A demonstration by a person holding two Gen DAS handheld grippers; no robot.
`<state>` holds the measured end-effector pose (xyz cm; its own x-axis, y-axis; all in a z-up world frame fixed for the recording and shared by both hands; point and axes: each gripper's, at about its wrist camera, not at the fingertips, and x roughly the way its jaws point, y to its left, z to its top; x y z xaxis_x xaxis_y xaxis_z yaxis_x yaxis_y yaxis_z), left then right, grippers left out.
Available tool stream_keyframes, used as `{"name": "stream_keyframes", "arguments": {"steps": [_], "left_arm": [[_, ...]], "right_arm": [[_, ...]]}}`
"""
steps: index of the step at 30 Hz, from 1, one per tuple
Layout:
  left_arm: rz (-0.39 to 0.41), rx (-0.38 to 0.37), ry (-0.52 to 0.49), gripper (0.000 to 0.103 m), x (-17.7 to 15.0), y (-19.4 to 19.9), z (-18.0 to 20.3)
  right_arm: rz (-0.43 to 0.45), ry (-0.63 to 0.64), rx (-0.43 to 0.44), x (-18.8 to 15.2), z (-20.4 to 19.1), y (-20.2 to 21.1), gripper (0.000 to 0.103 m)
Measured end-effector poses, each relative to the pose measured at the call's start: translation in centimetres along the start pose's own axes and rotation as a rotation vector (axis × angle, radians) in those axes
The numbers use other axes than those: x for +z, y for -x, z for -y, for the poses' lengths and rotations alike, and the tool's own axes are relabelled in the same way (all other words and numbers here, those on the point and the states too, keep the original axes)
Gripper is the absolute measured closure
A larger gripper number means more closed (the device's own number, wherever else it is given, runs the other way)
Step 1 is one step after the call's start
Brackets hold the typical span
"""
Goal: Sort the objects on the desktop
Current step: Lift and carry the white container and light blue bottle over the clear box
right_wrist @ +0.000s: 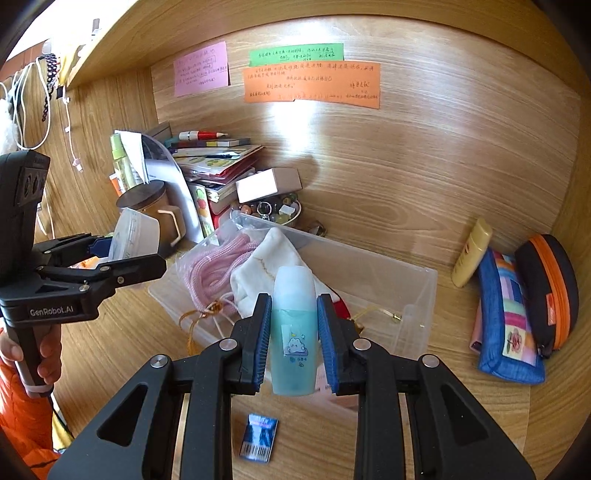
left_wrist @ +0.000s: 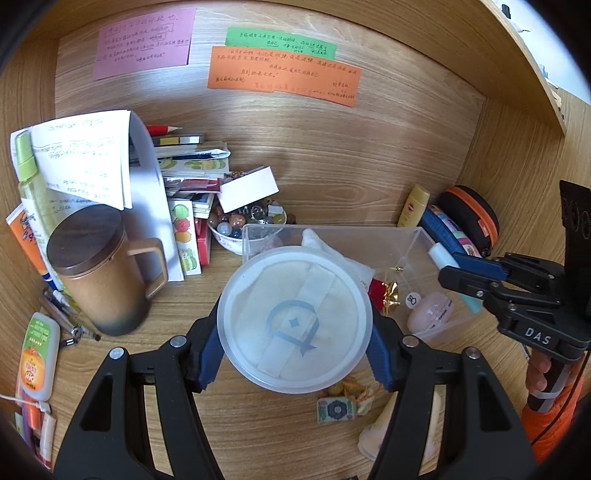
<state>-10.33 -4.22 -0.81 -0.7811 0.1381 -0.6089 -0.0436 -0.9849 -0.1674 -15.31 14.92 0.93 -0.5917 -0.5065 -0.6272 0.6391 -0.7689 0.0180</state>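
translucent round container (left_wrist: 294, 325), clamped in my left gripper (left_wrist: 294, 354), hangs over the clear bin's (left_wrist: 413, 236) near edge; my right gripper (right_wrist: 293, 339) pinches a teal bottle (right_wrist: 293, 354) above that bin.

desk (right_wrist: 461, 406): light wood grain, lit from 10 o'clock | back panel (left_wrist: 332, 140): same wood, bright glare patch at centre | side walls (right_wrist: 110, 122): wood, enclosing an alcove | overhead shelf (right_wrist: 155, 33): wood, 11 o'clock | pink note (left_wrist: 144, 40), green note (left_wrist: 280, 42), orange note (left_wrist: 284, 75): stuck on back panel at 12 o'clock
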Motion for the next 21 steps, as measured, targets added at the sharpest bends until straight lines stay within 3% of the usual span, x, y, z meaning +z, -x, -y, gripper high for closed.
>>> {"name": "stream_keyframes", "arguments": {"steps": [21], "left_arm": [[-0.076, -0.057, -0.014, 0.039, 1.4, -5.7, 0.8]], "right_arm": [[-0.103, -0.09, 0.015, -0.5, 1.6, -6.4, 0.08]]}}
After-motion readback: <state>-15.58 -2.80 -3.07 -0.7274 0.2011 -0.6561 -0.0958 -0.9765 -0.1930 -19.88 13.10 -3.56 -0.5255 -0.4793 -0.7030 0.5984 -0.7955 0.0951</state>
